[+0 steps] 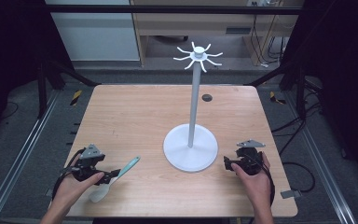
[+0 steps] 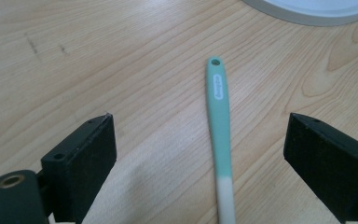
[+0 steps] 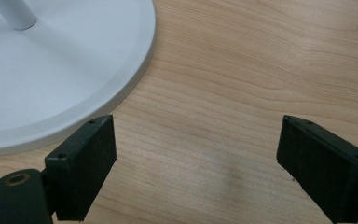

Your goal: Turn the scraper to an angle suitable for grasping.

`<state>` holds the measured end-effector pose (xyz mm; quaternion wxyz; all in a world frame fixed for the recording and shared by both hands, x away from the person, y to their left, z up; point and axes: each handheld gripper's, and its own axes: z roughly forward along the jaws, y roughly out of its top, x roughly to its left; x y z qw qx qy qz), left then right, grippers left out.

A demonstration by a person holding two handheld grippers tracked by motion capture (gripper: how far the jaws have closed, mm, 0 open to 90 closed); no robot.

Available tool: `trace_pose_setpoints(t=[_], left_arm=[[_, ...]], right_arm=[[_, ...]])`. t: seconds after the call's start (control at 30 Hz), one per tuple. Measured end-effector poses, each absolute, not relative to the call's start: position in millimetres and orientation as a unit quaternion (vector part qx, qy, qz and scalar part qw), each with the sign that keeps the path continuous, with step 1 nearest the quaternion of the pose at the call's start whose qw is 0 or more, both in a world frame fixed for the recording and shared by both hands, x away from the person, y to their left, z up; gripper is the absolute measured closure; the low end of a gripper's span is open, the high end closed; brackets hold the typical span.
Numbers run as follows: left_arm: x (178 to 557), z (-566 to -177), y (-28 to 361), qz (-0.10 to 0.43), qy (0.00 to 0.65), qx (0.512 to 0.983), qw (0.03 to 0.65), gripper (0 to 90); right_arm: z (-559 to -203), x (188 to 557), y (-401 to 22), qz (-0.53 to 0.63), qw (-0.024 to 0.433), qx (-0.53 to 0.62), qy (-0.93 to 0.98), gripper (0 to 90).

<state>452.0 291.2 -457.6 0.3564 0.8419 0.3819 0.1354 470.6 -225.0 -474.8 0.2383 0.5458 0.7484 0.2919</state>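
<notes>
We see a wooden table (image 1: 135, 112) with its far half bare. Near the front edge, the left gripper (image 2: 200, 161) has its jaws spread wide around the teal handle of a spatula (image 2: 220, 121), touching neither side; the spatula lies flat, its handle aimed at the white stand (image 1: 190, 148). The right gripper (image 3: 196, 158) is also spread, with nothing between its jaws, just beside the stand's round base. Grey floor and dark frame rails surround the table.

Spatula (image 2: 220, 135) blade cut off at btm edge; handle label too small to read.
</notes>
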Motion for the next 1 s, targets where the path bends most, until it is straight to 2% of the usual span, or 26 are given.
trace_pose_setpoints(t=[0.27,0.47,0.57,0.77,1.0], left_arm=[[478,-430,263,0.111,0.345,0.884,0.294,10.3],[496,-427,241,0.085,0.326,0.913,0.229,12.1],[502,-427,235,0.078,0.325,0.916,0.220,13.1],[514,-427,222,0.061,0.325,0.921,0.207,18.5],[526,-438,213,0.033,0.333,0.924,0.184,29.6]], right_arm=[[-474,470,-225,0.294,0.239,0.544,0.749,12.1],[-474,471,-226,0.294,0.237,0.547,0.747,12.1],[-474,471,-226,0.293,0.237,0.546,0.748,12.1],[-475,472,-226,0.294,0.237,0.546,0.747,12.1],[-475,471,-226,0.295,0.236,0.548,0.746,12.1]])
